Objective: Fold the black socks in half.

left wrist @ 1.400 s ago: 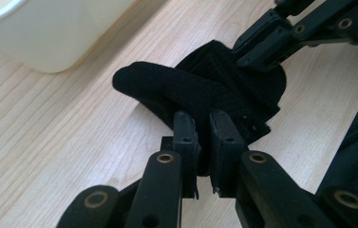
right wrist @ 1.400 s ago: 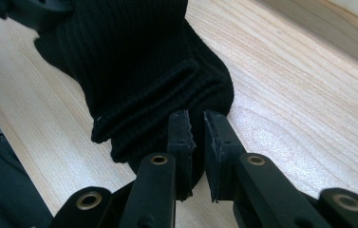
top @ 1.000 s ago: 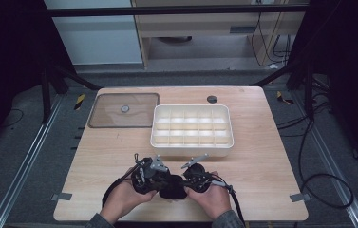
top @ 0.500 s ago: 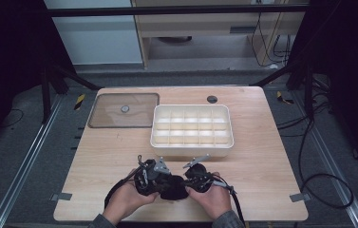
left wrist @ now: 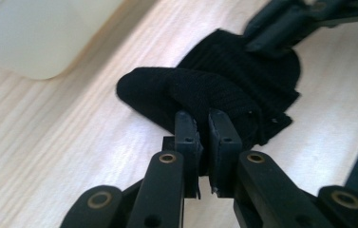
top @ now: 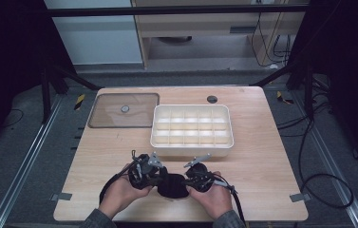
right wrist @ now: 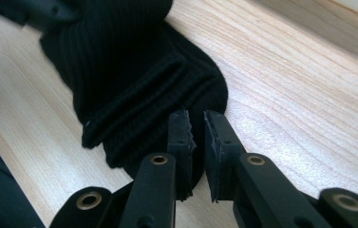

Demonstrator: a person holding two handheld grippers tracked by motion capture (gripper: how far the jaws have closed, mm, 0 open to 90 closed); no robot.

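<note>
- Black knitted cloth (top: 173,185) is seen at the table's (top: 271,156) 6 o'clock edge, unmoved over the last second.
- Left tool (left wrist: 204,135) is pinched shut on one edge, right tool (right wrist: 195,128) on the opposite.
- Compartment tray (top: 192,142) lies at 12 o'clock; folding is judged mid-step.

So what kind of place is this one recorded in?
Probably a lab or workshop recording station: a wooden table between metal floor rails, loose cables on the floor, and dark frame posts around it.
</note>
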